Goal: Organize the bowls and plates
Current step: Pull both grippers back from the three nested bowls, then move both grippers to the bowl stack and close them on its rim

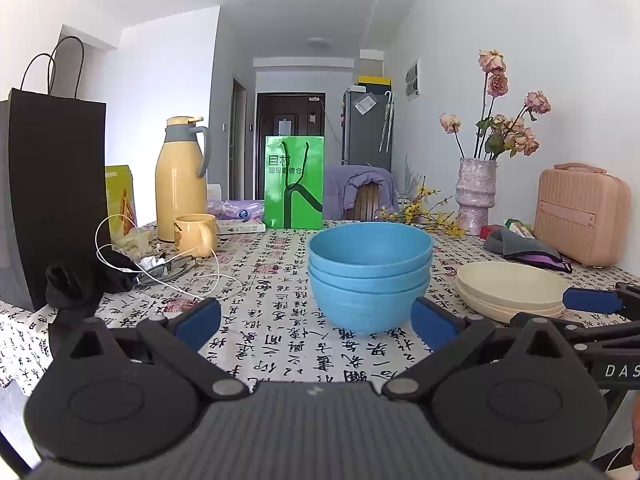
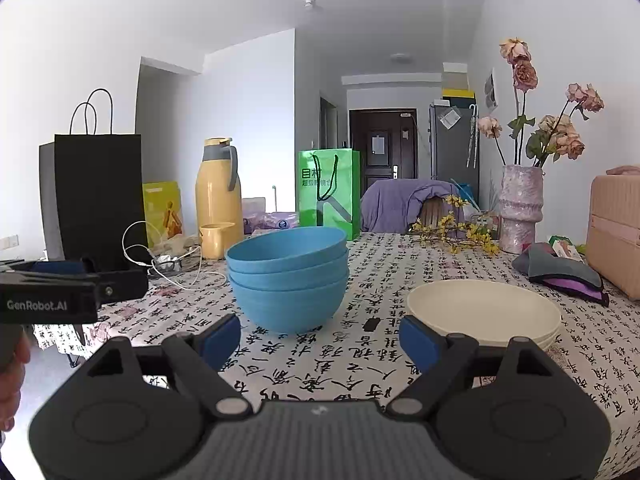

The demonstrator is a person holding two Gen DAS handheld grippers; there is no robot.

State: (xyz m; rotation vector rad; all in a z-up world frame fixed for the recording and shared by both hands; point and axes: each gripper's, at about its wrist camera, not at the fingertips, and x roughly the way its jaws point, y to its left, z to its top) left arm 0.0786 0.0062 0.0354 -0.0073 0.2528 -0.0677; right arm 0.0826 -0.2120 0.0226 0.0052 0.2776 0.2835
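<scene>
1. Here, we look along a table [image 1: 280,264] covered in a white cloth printed with black calligraphy, seen from two hand-held grippers that sit low at its near edge.
2. At the table's left edge we see a tall black paper bag [image 1: 52,196], with a dark bundle and a loose white cable [image 1: 160,276] lying on the cloth just beside it.
3. Behind the cable, toward the far edge, stand a yellow thermos jug [image 1: 180,176] and a yellow mug [image 1: 196,234] close in front of it.
4. Our left gripper [image 1: 316,320] is spread wide with nothing between its blue-padded fingers [image 1: 198,318]; it hovers over the near edge, facing the bowls.
5. A green gift bag [image 1: 294,182] stands upright at the far edge, behind the bowls.
6. Three blue bowls [image 1: 370,276] are nested in one stack, upright, around the middle of the table.
7. Our right gripper [image 2: 320,344] is likewise spread wide and empty, pointing at the gap between the bowls and the plates.
8. Cream plates [image 2: 484,312] lie stacked flat to the right of the bowls, apart from them, close to the near edge.
9. Behind the plates, a pale vase [image 2: 520,210] of dried pink roses stands near the far edge, with a folded grey and purple cloth [image 2: 560,270] before it.
10. A pink hard case [image 1: 580,216] stands at the right edge.
</scene>
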